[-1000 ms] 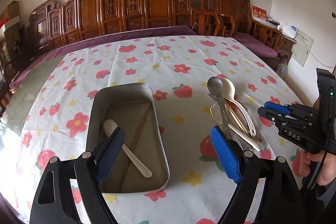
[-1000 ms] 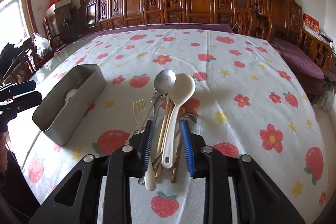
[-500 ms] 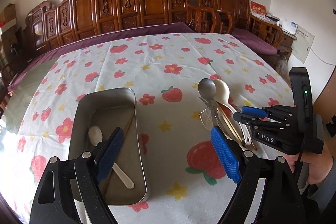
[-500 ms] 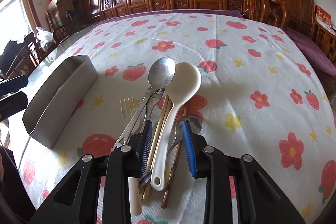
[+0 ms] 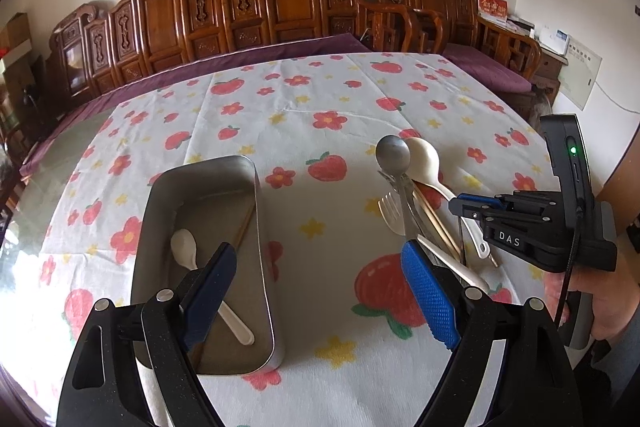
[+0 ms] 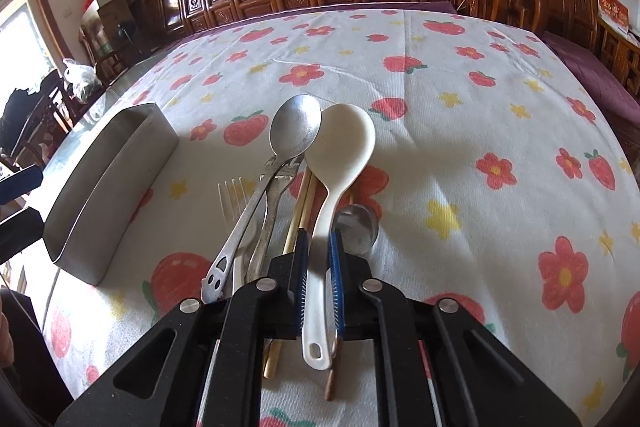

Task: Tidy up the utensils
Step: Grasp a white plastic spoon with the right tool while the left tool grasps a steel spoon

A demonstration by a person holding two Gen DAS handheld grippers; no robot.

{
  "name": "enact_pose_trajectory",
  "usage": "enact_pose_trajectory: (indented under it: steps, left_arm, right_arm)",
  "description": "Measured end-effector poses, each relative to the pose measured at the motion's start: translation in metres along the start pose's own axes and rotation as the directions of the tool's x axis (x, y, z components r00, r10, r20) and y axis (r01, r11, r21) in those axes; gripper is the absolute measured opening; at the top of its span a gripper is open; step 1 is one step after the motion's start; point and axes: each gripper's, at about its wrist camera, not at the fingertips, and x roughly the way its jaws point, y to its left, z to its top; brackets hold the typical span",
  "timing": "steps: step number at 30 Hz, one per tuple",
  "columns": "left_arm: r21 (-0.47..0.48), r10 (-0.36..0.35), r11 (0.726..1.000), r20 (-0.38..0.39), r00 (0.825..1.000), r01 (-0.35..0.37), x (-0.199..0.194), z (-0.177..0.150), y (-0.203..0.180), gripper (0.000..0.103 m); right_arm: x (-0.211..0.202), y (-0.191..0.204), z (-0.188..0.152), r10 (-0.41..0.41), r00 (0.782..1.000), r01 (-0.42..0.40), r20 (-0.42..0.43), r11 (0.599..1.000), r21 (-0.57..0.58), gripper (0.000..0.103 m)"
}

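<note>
The metal tray (image 5: 262, 247) is sitting at about 8 o'clock on the surface (image 5: 320, 99) in the left wrist view, and it is already holding a small white spoon (image 5: 188, 251) and what appear to be wooden chopsticks (image 5: 244, 227) along its right wall. By my judgement the sorting is under way but well short of done: the larger share of the utensils is still lying in a pile at 3 o'clock, outside the tray. That pile is comprising a metal spoon (image 6: 296, 127), a white ladle-shaped spoon (image 6: 344, 143), a pale fork (image 6: 234, 195), light chopsticks (image 6: 304, 199) and a second metal spoon (image 6: 358, 227) partly hidden beneath.

The right tongs (image 6: 318, 267) are closing on the handle of the white ladle-shaped spoon, with the blue pads (image 6: 334, 287) appearing to touch it on both sides; the spoon is still resting on the pile. The left tongs (image 5: 320, 299) are standing wide apart and holding nothing, hanging above the near end of the tray and the bare cloth beside it.
</note>
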Motion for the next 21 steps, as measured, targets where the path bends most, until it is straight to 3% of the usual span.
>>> enact_pose_trajectory:
  steps: [4, 21]
  left_arm:
    - [0.004, 0.003, 1.0, 0.004, 1.0, -0.003, -0.006, -0.002, -0.002, 0.081]
    - [0.046, -0.066, 0.996, -0.069, 0.995, 0.07, 0.042, 0.005, -0.034, 0.081]
  right_arm:
    - [-0.009, -0.003, -0.001, -0.008, 1.0, 0.007, 0.021, 1.0, 0.007, 0.004]
    - [-0.046, -0.03, -0.004, -0.025, 0.994, 0.021, 0.104, 0.999, 0.04, 0.004]
